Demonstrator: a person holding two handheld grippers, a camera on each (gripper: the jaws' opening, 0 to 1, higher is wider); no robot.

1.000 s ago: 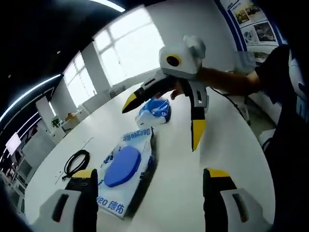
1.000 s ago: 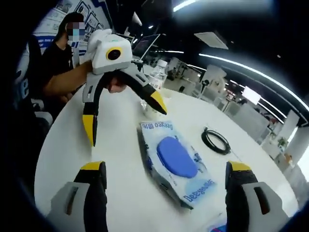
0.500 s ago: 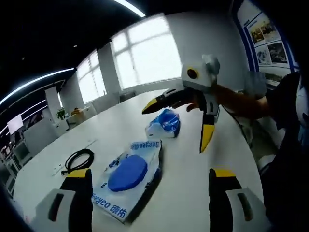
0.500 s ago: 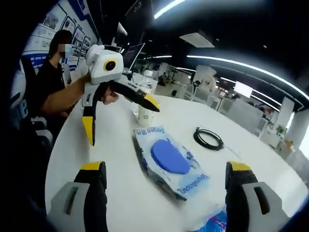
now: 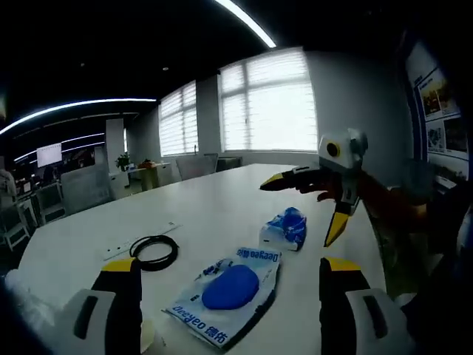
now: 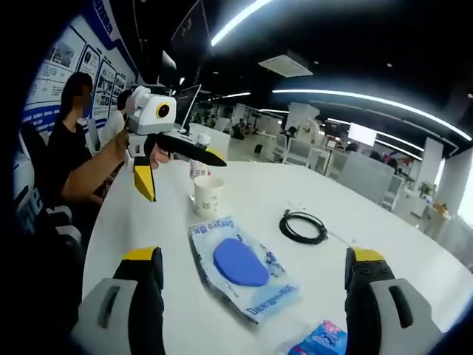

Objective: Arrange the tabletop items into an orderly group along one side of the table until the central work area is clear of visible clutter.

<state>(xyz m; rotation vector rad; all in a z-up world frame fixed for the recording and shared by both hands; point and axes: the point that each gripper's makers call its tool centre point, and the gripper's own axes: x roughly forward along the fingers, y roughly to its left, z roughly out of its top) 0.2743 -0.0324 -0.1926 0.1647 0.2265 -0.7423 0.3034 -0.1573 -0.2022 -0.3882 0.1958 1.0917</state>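
A white round table (image 5: pixel 222 203) carries a flat wipes pack with a blue lid (image 5: pixel 229 290), a crumpled blue packet (image 5: pixel 285 227) and a coiled black cable (image 5: pixel 154 250). My left gripper (image 5: pixel 228 265) is open above the near end of the wipes pack, holding nothing. Beyond the blue packet, my right gripper (image 5: pixel 301 205) hangs open in the air. In the right gripper view, the right gripper (image 6: pixel 255 255) is open over the wipes pack (image 6: pixel 240 265). The left gripper (image 6: pixel 179 171) is held open above a paper cup (image 6: pixel 208 196). The cable (image 6: pixel 303 225) lies to the right and the blue packet (image 6: pixel 318 342) at the bottom.
A clear bottle (image 6: pixel 198 157) stands behind the cup. A person (image 6: pixel 70 140) sits at the table's left edge, arm stretched over it. Chairs, desks and windows ring the room. Bare tabletop (image 6: pixel 244 185) lies beyond the cup and cable.
Both cameras have drawn back and levelled, so more of the table and room shows. The two grippers are farther apart, both still open. The items lie where they were.
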